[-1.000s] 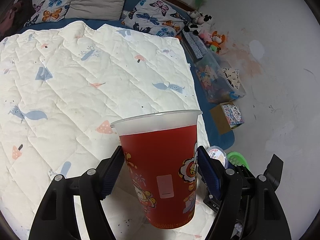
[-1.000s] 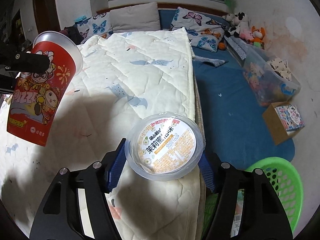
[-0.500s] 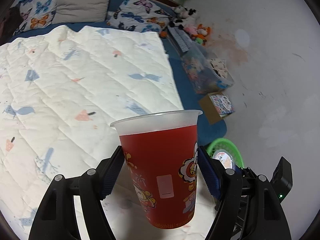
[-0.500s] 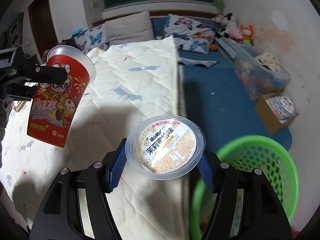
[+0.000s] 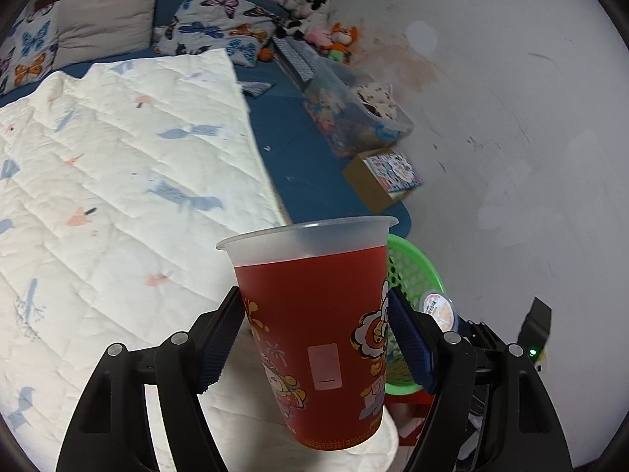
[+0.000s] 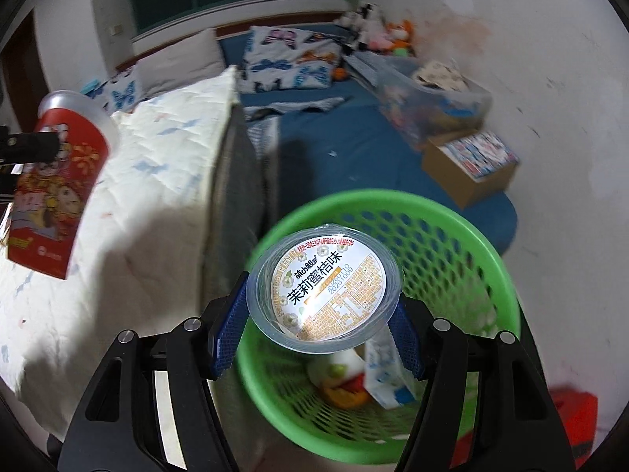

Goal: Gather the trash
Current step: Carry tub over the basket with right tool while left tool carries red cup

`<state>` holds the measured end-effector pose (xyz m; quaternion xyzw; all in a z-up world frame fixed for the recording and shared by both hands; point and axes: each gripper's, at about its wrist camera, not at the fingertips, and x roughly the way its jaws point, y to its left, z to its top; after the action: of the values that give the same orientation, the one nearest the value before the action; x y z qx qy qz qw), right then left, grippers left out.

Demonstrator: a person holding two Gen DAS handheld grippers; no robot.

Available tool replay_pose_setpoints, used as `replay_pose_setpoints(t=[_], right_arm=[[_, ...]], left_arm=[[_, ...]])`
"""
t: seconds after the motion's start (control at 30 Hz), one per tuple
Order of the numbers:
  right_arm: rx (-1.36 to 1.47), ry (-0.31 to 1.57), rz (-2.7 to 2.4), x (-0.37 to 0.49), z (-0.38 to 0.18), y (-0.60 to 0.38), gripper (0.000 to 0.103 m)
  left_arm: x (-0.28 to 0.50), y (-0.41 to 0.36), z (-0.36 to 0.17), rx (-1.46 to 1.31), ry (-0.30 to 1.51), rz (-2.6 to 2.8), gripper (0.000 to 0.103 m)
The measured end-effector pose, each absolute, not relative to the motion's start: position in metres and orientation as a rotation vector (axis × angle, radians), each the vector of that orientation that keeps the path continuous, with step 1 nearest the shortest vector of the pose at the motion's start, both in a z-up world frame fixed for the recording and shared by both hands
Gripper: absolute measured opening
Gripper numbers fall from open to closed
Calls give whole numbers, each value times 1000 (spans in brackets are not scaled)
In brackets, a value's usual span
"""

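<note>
Black gripper (image 5: 314, 338) arms — blue ribbed pads (image 5: 220, 342).

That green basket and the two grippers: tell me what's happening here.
A person is clearing trash off a bed with two handheld grippers. The right gripper is clamped on a sealed clear plastic cup with a printed lid, held right over the green basket, which already has some rubbish in it. The left gripper grips a red printed cup by its sides, held above the white quilt's edge, short of the basket. Nothing has been dropped yet.
</note>
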<state>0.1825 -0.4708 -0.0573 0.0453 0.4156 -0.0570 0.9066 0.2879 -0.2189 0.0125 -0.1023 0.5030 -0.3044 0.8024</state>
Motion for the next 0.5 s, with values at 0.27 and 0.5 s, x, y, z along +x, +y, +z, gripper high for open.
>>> replay_pose_setpoints(t=[0.27, 0.5], right_arm=[[155, 873, -162, 169, -72, -499, 66], [184, 869, -184, 169, -72, -512, 70]], left_arm=[[275, -252, 14, -176, 1082, -693, 71], [268, -277, 11, -147, 1096, -719, 71]])
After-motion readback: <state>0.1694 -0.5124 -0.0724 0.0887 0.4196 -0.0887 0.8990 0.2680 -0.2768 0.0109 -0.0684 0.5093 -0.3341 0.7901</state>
